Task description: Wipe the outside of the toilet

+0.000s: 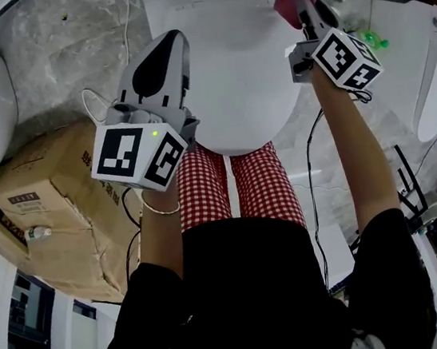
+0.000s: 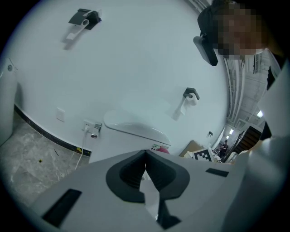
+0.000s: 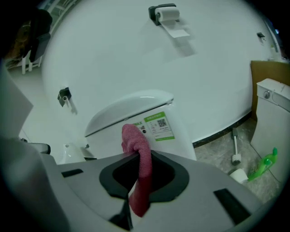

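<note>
Right tongs [image 3: 137, 159] clamping pink cloth [image 3: 135, 139] near toilet [image 3: 131, 108], left tongs [image 2: 145, 157] closed

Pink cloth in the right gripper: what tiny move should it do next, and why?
Probably ease the right gripper forward until the pink cloth presses on the toilet tank, then start wiping. The gripper is shut on the cloth, which sticks up just in front of the tank beside the green sticker. I cannot tell whether it touches the tank.
</note>
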Motion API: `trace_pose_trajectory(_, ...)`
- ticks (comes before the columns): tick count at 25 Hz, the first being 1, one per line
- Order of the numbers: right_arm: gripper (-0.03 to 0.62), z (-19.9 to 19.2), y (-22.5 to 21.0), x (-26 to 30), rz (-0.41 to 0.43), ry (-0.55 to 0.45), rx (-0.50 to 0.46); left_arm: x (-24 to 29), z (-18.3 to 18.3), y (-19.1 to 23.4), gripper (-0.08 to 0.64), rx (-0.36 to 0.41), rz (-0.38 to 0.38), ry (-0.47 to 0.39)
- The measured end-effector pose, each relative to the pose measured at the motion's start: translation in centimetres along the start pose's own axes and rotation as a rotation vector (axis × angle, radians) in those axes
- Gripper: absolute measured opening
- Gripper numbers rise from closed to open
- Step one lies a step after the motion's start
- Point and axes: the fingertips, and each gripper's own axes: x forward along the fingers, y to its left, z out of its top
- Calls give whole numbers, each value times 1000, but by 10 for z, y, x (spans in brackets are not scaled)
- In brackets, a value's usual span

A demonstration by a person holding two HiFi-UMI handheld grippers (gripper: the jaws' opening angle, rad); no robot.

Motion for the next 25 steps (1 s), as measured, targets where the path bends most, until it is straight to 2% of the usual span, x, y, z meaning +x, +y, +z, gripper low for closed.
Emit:
trace_pose_trajectory(7,55,-20,70,29,130,85,-185,-20,6,24,9,-29,27,-31)
trace_pose_trajectory(12,55,-40,132,56,280,169,-502,-37,7,47,9,-49,59,-48)
trace_pose_trajectory(15,55,-56,164,71,349,204,-635,-48,6,66,9,-73,82,-59)
trace_pose_trajectory(18,55,-74,186,85,395,248,-687,-56,4,79,9,-84,98,-65)
trace_pose_trajectory(25,55,-116,208,114,427,361,-779,-68,8,108,9,-108,147,-89)
